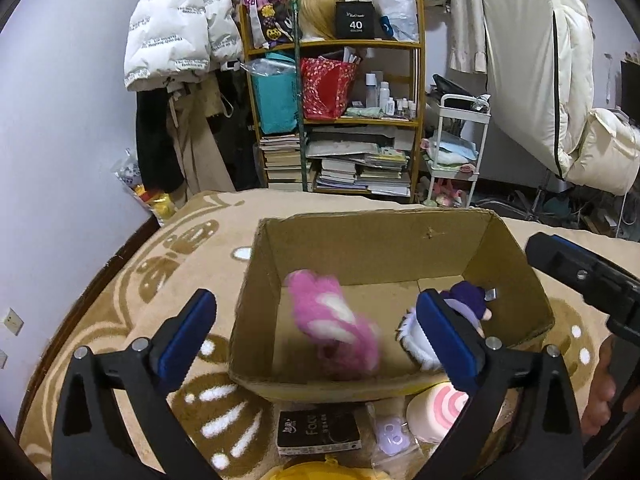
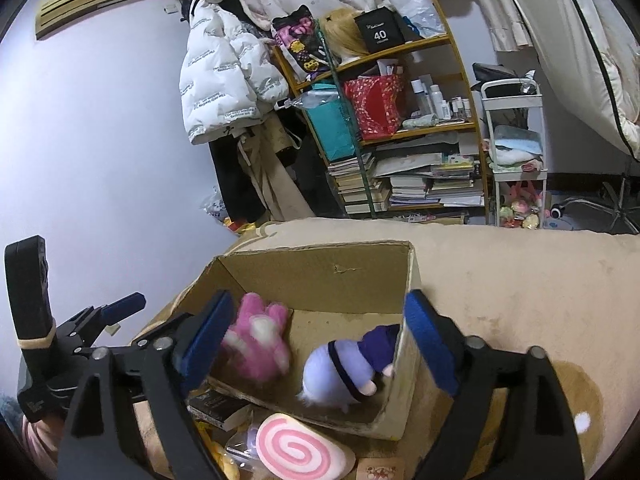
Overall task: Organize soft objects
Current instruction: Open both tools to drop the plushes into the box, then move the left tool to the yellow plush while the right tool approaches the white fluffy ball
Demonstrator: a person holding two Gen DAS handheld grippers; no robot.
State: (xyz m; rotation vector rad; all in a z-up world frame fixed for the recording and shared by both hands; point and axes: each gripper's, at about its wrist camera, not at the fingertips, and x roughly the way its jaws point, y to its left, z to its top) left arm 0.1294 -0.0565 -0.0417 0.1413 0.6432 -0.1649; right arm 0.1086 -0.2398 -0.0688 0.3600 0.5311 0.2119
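An open cardboard box [image 1: 372,240] stands on a beige patterned rug; it also shows in the right wrist view [image 2: 320,264]. Inside lie a pink plush toy [image 1: 332,320], blurred [image 2: 256,344], and a purple-and-white plush doll [image 1: 468,308] [image 2: 344,368]. My left gripper [image 1: 316,336] is open and empty, over the box's near side. My right gripper [image 2: 320,340] is open and empty above the box. In front of the box lie a pink swirl roll plush [image 1: 440,408] [image 2: 300,452], a small lilac plush in a bag [image 1: 392,436] and a yellow plush [image 1: 320,470].
A black tissue pack [image 1: 318,430] lies by the box's front. The rug [image 1: 168,280] ends at a dark edge on the left. Behind stand a cluttered wooden shelf [image 1: 340,120], hanging coats [image 1: 180,32] and a white trolley [image 1: 456,152].
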